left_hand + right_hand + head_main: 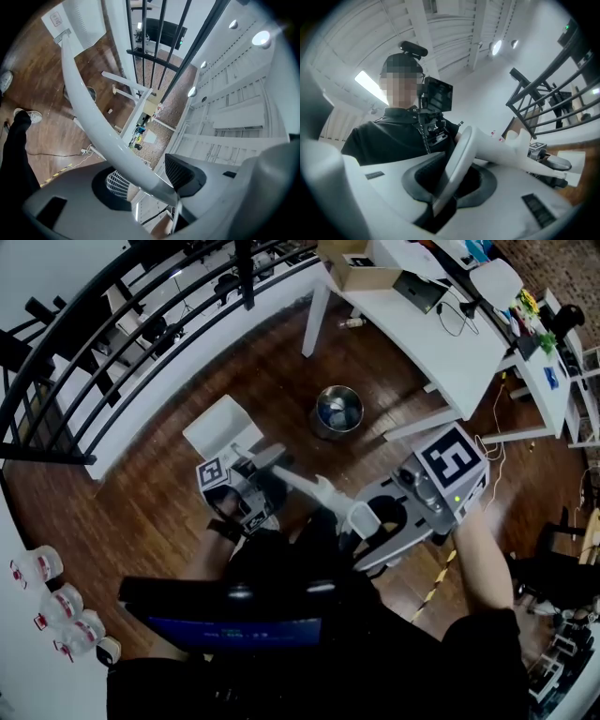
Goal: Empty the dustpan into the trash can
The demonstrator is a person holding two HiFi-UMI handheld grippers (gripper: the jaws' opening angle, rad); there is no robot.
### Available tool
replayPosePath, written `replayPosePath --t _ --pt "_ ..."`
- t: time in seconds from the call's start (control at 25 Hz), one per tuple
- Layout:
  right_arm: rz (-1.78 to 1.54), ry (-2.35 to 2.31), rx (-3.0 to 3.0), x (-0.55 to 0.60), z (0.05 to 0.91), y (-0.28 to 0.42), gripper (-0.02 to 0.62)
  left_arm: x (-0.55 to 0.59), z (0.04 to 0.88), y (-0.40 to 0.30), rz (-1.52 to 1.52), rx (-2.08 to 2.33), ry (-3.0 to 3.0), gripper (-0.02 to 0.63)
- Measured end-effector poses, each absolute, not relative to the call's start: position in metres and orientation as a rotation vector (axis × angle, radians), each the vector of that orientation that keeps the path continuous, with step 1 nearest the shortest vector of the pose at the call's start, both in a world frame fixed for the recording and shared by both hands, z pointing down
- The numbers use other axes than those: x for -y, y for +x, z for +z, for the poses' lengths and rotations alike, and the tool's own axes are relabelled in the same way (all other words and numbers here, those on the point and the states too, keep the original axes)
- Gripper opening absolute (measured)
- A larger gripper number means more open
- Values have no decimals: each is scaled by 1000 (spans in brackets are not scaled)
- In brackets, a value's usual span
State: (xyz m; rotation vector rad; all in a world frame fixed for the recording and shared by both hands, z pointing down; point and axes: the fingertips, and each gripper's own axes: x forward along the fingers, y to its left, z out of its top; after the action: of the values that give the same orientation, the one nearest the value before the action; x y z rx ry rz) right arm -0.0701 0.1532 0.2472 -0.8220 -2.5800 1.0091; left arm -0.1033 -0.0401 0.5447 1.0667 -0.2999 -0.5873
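Note:
In the head view a white dustpan (223, 426) hangs over the wooden floor, and its long white handle (309, 491) runs back toward me. My right gripper (361, 521) is shut on the handle's end loop (459, 159), which sits between its dark pads. My left gripper (265, 465) is further along the handle, near the pan. There the handle (89, 117) lies between its wide-standing jaws, so the left gripper (150, 180) is open. The round metal trash can (337, 409) stands beyond the pan, a little to the right of it.
A white desk (441, 343) with boxes and cables stands behind the can at the upper right. A black railing (112, 343) curves along the left. Water bottles (56, 601) sit at the lower left. Yellow-black tape (436, 582) marks the floor on the right.

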Motion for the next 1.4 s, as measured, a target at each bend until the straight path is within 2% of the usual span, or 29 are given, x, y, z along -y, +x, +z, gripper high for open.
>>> replayPosePath --t 0.36,0.44,0.68,0.72,0.84,0.88,1.2,1.4 --pt "1016 -723 2612 -162 250 -86 77 38 552 -105 -635 227 1001 216" --pt "1031 -683 2642 -160 246 -81 80 37 548 -97 -630 195 1007 181" --pt "1020 -553 2669 -174 241 -90 80 26 537 -99 -654 125 1019 167" --pt "1026 -535 2675 -177 239 -87 80 22 533 -94 -651 111 1026 171" --pt "1036 -513 2688 -182 233 -75 80 13 518 -80 -655 77 1041 262" --pt "1036 -519 2692 -184 232 -71 81 11 515 -76 -652 76 1042 268" --pt "1064 -570 2727 -176 237 -22 83 -12 526 -52 -623 189 1071 267" --pt "1051 -637 2666 -174 259 1 83 -27 545 -46 -653 325 1061 244"
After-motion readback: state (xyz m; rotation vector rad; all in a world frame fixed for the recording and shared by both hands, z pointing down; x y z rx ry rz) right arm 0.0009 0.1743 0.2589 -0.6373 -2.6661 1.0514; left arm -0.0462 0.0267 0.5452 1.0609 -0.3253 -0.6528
